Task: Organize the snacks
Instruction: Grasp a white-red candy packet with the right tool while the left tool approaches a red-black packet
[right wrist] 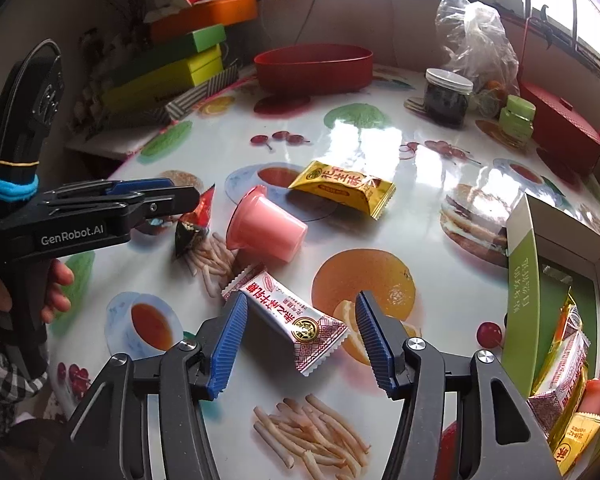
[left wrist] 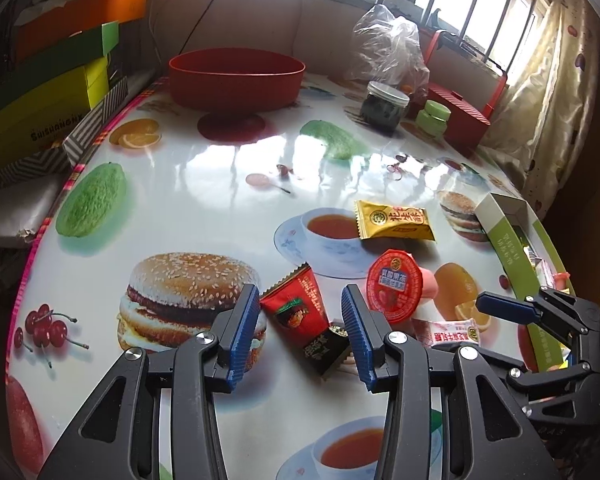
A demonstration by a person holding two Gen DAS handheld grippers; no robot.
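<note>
The left gripper (left wrist: 300, 328) is hanging released over a red packet (left wrist: 296, 312), its blue pads apart with the packet lying loose between them on the table (left wrist: 204, 184). The packet's long axis is running from its serrated end, up and left, down to a dark end near the right pad – that dark end is partly hidden behind the finger. Just right of it a jelly cup (left wrist: 396, 286) is lying on its side, foil lid facing the left camera.

The right gripper (right wrist: 300, 340) is also released, its jaws standing wide around a white packet (right wrist: 288, 320) without pressing on it. This packet is lying flat, long axis slanting from upper left to lower right. Beyond it, the pink cup and a yellow packet (right wrist: 344, 188) are resting apart on the tabletop.

At the table's right edge an open green box (right wrist: 522, 280) is holding several packets – yellow and white ones stacked on edge plus something red at the bottom, cut off by the frame. Farther back a red bowl (left wrist: 236, 76) is standing; its inside is not visible. A lidded jar (left wrist: 384, 106) is holding something dark, too murky to name
</note>
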